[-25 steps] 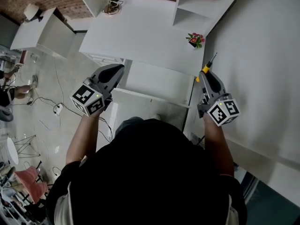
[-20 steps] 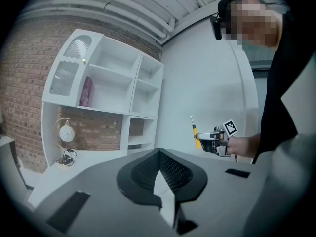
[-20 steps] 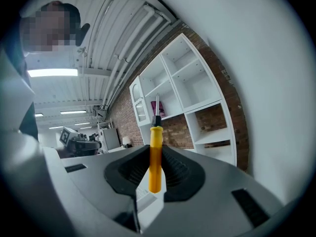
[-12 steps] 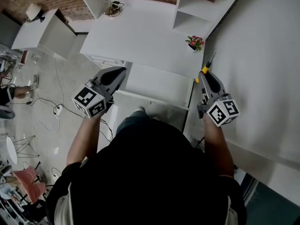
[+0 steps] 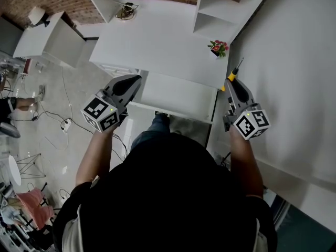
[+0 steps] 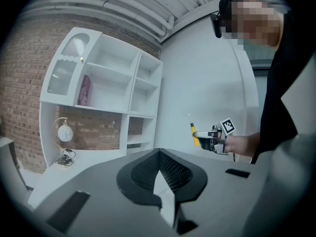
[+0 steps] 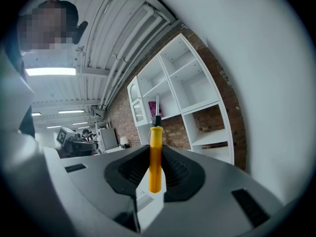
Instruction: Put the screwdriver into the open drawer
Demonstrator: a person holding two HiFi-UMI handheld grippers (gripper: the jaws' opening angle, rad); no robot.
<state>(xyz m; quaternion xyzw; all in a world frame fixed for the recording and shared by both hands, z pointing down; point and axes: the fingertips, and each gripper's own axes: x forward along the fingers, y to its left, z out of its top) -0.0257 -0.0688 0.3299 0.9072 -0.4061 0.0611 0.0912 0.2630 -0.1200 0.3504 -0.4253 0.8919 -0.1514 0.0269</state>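
- Since a second ago, the person's leg [image 5: 154,128] has stepped in below the open drawer [image 5: 176,94]; both grippers have barely shifted.
- Right gripper [image 5: 231,83]: its fingers pinch the yellow handle of the screwdriver [image 5: 231,76] near its butt. The shaft points toward 1 o'clock, off the worktop [image 5: 157,35] edge and not yet over the drawer, which lies at its 9 o'clock.
- Left gripper [image 5: 132,80]: fingers pressed together on nothing, at the drawer's 9 o'clock corner.
- Risks, as I judge them:
  - With so short a hold, the long tool could pivot or slip during the swing across.
  - Its tip may catch the drawer's side wall or the worktop lip.
  - A careless arc toward 11 o'clock could knock the potted plant [image 5: 219,45].
  - Letting go too high may make it bounce out.
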